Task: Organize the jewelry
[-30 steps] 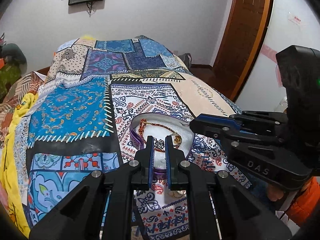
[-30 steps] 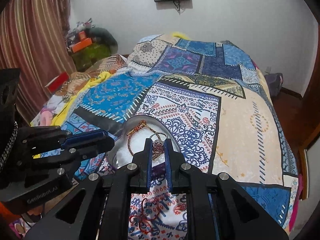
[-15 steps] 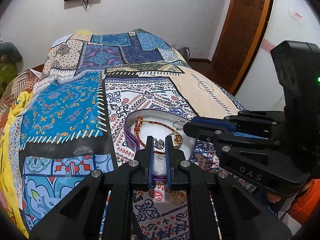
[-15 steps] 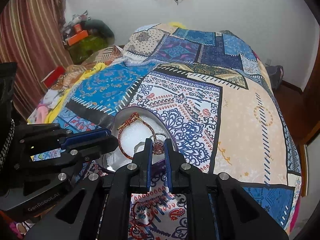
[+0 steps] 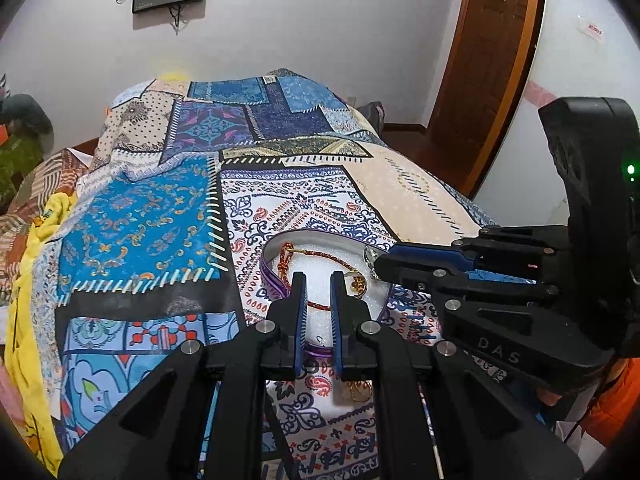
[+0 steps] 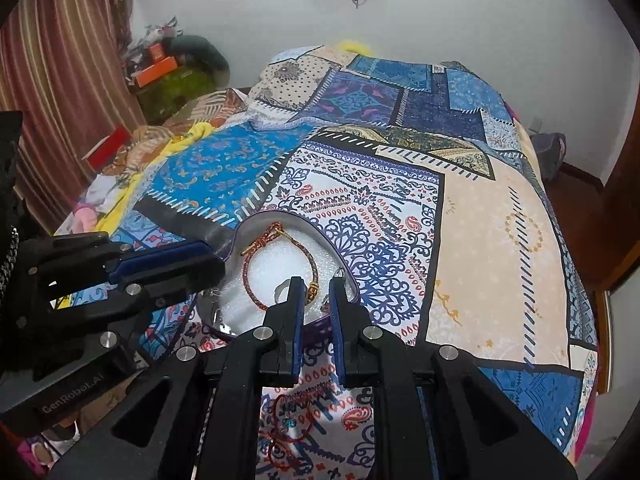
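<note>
A round purple-rimmed box (image 5: 276, 246) with white foam lining sits on the patterned bedspread. A red braided bracelet (image 5: 296, 254) and small gold pieces lie in it. It also shows in the right wrist view (image 6: 256, 222), with the bracelet (image 6: 250, 276) on the foam. My left gripper (image 5: 318, 280) hovers over the near rim, its fingers a little apart with nothing between them. My right gripper (image 6: 316, 284) hovers over the box's right rim, slightly apart and empty. In the left wrist view its tip (image 5: 380, 266) sits by a small silver piece at the rim.
The patchwork bedspread (image 5: 160, 216) covers the bed. A gold ring (image 5: 358, 390) lies on the cloth before the box. A red cord necklace (image 6: 288, 428) lies on the cloth under the right gripper. Clutter lies at the far left; a wooden door (image 5: 488, 60) stands on the right.
Both grippers moved closer over the box and their fingers parted a little. The dark beaded piece seen between the fingertips earlier is no longer there.
</note>
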`<action>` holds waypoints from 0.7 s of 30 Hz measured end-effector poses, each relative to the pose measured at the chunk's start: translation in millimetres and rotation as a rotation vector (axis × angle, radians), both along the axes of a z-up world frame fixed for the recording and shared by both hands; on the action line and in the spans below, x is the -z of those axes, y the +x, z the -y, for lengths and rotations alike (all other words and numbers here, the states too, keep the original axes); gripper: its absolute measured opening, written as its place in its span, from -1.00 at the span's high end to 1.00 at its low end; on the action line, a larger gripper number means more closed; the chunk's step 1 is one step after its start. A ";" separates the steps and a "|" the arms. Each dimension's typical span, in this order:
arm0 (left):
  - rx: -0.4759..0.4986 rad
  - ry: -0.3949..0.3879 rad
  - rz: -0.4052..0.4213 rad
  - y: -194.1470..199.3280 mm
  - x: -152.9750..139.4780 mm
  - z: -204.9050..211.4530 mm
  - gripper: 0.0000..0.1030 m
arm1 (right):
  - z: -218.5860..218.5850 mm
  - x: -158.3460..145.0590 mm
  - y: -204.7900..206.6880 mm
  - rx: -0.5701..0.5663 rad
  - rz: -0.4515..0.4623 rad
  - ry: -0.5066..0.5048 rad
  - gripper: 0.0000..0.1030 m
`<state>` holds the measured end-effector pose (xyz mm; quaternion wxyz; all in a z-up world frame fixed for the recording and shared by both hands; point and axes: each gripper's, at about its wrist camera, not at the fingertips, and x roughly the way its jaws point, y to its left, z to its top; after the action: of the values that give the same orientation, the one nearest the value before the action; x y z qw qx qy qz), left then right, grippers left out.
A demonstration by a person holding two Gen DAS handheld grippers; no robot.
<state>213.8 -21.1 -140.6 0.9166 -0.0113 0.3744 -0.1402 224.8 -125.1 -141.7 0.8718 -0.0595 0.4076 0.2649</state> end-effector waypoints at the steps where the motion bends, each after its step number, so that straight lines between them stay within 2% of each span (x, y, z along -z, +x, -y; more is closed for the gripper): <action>1: -0.003 0.000 0.002 -1.6 -2.3 -1.1 0.82 | -0.3 -1.6 -1.0 0.003 0.003 -0.003 0.76; 4: -0.012 0.001 0.007 -6.5 -8.8 -4.7 0.82 | 1.0 -8.1 -6.1 0.005 0.020 -0.004 0.74; 8: -0.034 -0.003 0.020 -14.9 -16.6 -10.8 0.59 | 4.5 -17.8 -13.7 0.016 0.051 -0.005 0.71; 10: -0.049 0.000 0.029 -19.4 -20.2 -13.7 0.57 | 6.4 -22.1 -17.3 0.026 0.064 -0.006 0.66; 11: -0.055 0.002 0.031 -21.5 -21.9 -14.9 0.57 | 7.0 -23.7 -18.4 0.032 0.068 -0.007 0.56; 14: -0.069 0.008 0.038 -27.8 -25.5 -17.9 0.57 | 13.5 -30.4 -24.8 0.061 0.087 0.005 0.10; 15: -0.074 0.013 0.040 -30.6 -26.9 -18.9 0.57 | 15.9 -32.6 -27.2 0.069 0.096 0.012 0.03; 17: -0.082 0.018 0.042 -33.5 -27.7 -20.0 0.54 | 19.9 -35.9 -30.5 0.079 0.104 0.021 0.02; 20: -0.101 0.027 0.044 -40.2 -28.0 -22.9 0.30 | 24.6 -38.6 -35.6 0.090 0.107 0.023 0.02; 21: -0.106 0.029 0.046 -42.8 -27.8 -23.8 0.27 | 25.4 -38.6 -37.2 0.091 0.108 0.021 0.02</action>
<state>171.0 2.7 -112.9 0.9310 -0.0143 0.3543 -0.0864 187.6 -150.5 -103.1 0.9042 -0.0457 0.3596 0.2256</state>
